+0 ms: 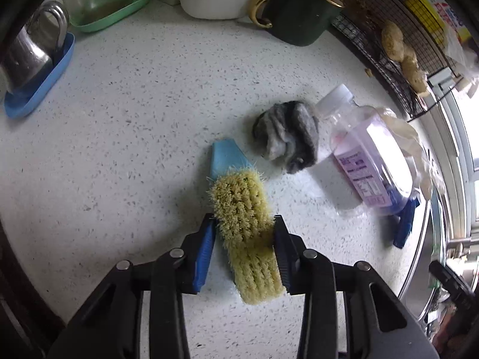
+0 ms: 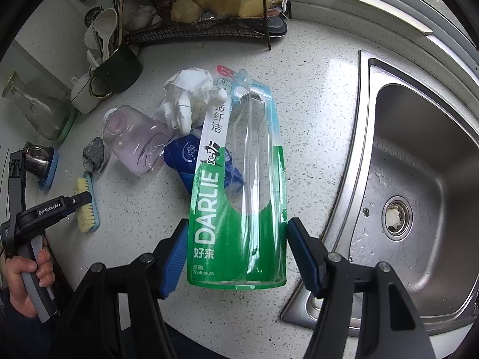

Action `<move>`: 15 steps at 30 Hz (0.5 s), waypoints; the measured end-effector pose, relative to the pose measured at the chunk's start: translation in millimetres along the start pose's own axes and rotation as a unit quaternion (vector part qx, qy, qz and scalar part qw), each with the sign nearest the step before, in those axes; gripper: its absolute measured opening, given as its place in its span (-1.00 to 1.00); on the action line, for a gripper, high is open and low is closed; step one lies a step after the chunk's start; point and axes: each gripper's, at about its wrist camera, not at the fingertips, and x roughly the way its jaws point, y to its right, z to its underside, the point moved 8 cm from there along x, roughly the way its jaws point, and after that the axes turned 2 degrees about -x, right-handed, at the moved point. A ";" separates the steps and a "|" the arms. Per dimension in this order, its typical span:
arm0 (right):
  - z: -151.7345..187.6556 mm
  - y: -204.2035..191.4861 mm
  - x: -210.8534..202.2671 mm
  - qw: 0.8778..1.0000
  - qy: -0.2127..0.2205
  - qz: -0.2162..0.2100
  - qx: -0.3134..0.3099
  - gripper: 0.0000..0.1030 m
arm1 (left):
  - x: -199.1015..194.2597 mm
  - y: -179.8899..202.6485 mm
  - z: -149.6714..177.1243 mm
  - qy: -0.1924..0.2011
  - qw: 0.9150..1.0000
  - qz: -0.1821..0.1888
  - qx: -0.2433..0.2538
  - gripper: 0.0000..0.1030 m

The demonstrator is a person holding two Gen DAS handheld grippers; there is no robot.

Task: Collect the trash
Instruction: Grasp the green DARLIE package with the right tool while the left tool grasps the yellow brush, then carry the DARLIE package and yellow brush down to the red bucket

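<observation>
A: What do we have nearest to us?

B: Our left gripper (image 1: 244, 224) has its jaws narrowed around the scrub brush (image 1: 247, 236); both pads touch the yellow bristles, and the brush lies on the speckled counter (image 1: 134, 119). Our right gripper (image 2: 238, 239) has its jaws wide, one on each side of the empty toothbrush package (image 2: 239, 185). We cannot tell if the pads really press it.

A: And a little farther?

B: Behind the brush we see a crumpled grey rag (image 1: 287, 136), and just right of it a clear plastic bottle (image 1: 365, 149) lying on its side. A white glove (image 2: 191, 98) lies beside the bottle, touching the package. At the right is the steel sink (image 2: 419, 179); at the far edge stands a black wire rack (image 2: 209, 27).
</observation>
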 end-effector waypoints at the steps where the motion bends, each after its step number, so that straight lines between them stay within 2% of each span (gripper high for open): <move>1: -0.3 0.9 -2.0 1.000 0.002 0.000 0.001 0.20 | -3.3 2.3 1.4 0.004 1.000 0.000 0.006 -0.32; 3: -1.1 2.1 -6.7 1.000 0.006 0.002 0.000 0.20 | -13.5 9.5 -0.4 0.024 1.000 -0.001 0.018 -0.33; 5: -1.9 1.3 -11.6 1.000 0.012 0.004 -0.003 0.20 | -27.3 19.0 4.0 0.036 0.999 0.017 0.023 -0.33; 8: -1.5 -0.5 -17.7 1.000 0.019 0.011 -0.012 0.20 | -40.6 42.0 6.2 0.054 0.996 0.025 0.061 -0.33; 11: -1.0 -0.3 -22.6 0.999 0.025 0.014 -0.016 0.20 | -48.2 67.8 6.5 0.064 0.993 0.036 0.097 -0.33; 15: 0.6 -3.6 -29.7 0.999 0.032 0.004 -0.011 0.20 | -63.5 83.4 14.8 0.069 0.987 0.057 0.133 -0.33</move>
